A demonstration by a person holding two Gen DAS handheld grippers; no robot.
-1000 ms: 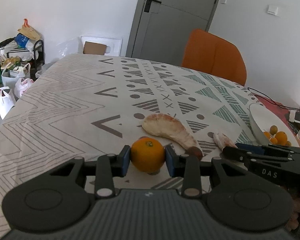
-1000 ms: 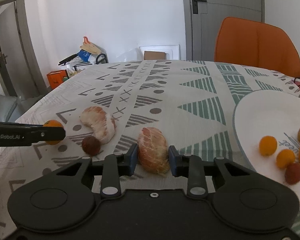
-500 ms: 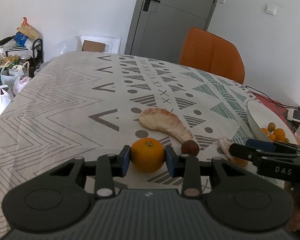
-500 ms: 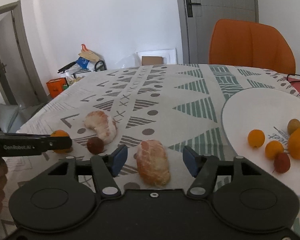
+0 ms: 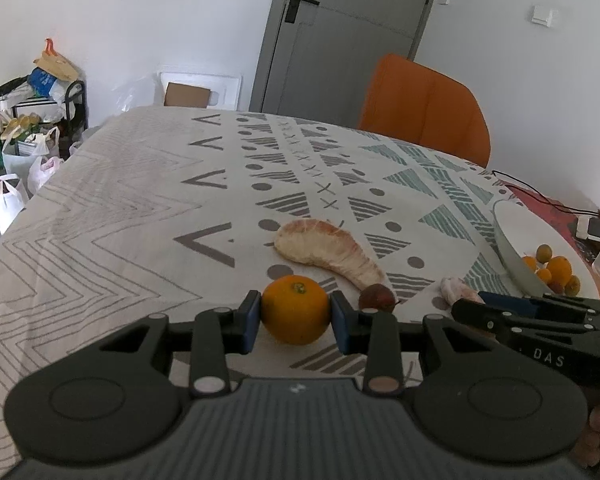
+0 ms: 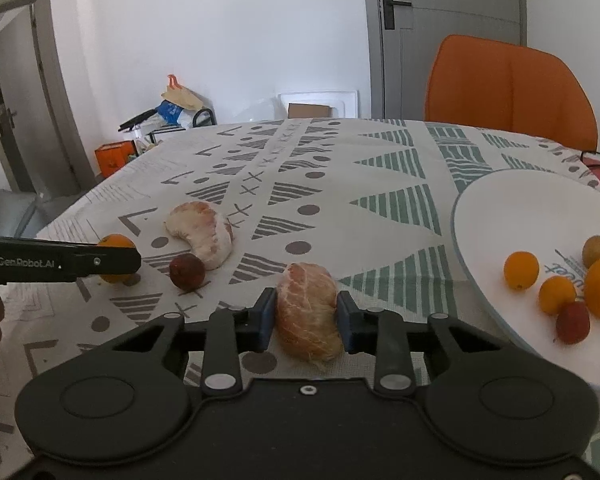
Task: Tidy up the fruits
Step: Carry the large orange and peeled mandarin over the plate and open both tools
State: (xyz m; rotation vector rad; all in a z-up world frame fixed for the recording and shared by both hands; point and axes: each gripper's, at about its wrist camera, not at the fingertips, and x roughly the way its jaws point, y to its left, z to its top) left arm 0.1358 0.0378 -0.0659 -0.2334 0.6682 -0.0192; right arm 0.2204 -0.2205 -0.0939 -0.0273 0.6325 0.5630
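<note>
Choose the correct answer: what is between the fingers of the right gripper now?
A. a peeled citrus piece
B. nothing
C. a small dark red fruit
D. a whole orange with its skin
A: in the right wrist view the right gripper has just closed its blue pads on the peeled citrus piece; the whole orange sits in the left gripper instead.
</note>
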